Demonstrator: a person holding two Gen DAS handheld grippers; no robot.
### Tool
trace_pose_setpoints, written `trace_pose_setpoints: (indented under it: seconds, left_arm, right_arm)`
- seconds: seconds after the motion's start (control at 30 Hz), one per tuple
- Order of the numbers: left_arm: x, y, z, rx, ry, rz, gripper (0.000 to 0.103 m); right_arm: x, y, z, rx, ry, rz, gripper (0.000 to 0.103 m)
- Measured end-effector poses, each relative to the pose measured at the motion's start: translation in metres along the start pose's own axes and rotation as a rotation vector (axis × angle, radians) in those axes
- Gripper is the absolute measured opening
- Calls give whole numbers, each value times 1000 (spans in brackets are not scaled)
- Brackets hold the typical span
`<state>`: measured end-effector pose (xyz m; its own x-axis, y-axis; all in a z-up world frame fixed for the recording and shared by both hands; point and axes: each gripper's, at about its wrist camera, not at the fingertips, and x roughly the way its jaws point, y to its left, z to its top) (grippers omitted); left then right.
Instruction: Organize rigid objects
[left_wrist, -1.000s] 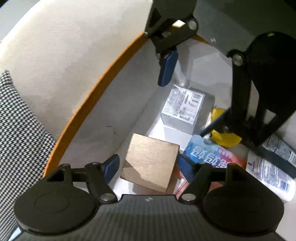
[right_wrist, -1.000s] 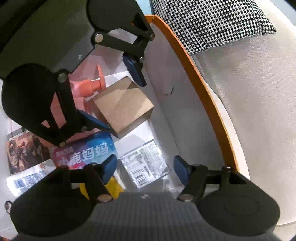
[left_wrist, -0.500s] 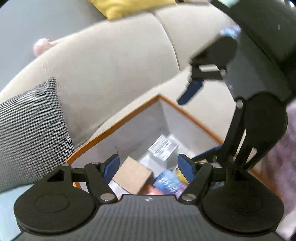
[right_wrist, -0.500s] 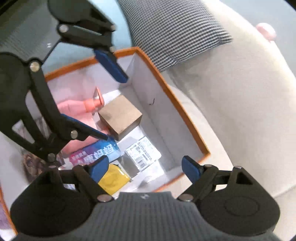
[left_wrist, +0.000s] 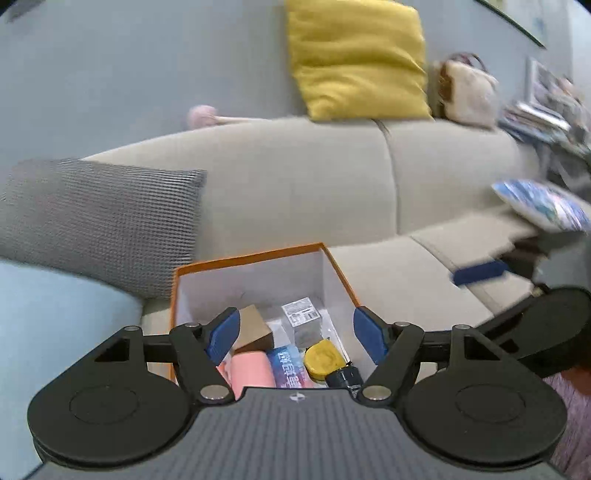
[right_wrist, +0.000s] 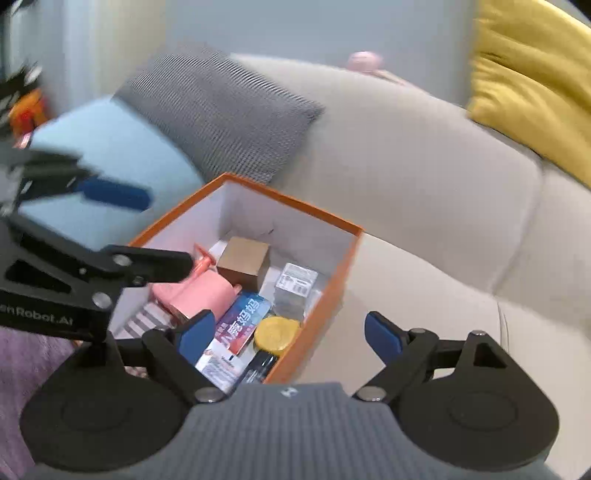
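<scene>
**Orange-rimmed box holding the sorted rigid items**

Cardboard, sitting on the sofa seat: orange-rimmed box (right_wrist: 334, 258) containing brown block (right_wrist: 243, 260), grey labelled carton (right_wrist: 295, 286), yellow disc (right_wrist: 277, 334), pink bottle (right_wrist: 199, 295). Hovering above it, left hand-held gripper (left_wrist: 295, 334) with jaws apart and empty; right hand-held gripper (right_wrist: 286, 334) likewise spread, gripping nothing. Probably light, stiff and non-fragile, that block; best pinching across two flat opposite faces.

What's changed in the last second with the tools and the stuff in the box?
Both tools pulled up and back out of the orange box. The left tool had bracketed the brown cube; it is now open and empty, as is the right tool. The box contents stayed put.
</scene>
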<state>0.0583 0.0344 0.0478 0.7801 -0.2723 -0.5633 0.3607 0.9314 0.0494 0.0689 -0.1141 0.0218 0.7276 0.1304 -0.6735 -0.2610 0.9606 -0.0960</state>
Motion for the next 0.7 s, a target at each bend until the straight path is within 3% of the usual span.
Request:
trace_pose_setpoints:
  seconds: [0.17, 0.4, 0.5, 0.7]
  left_arm:
    - [-19, -15, -27, -131, -39, 121, 88]
    - [-37, -33, -49, -164, -36, 233, 93]
    - [-40, -37, -53, -163, -28, 232, 94]
    - [-28, -36, -61, -196, 73, 227, 94]
  right_arm:
    - [-31, 1, -35, 127, -31, -79, 89]
    - [-56, 5, -71, 195, -73, -143, 95]
    - [-61, 8, -82, 185, -62, -134, 97]
    - [-58, 7, -90, 206, -22, -115, 97]
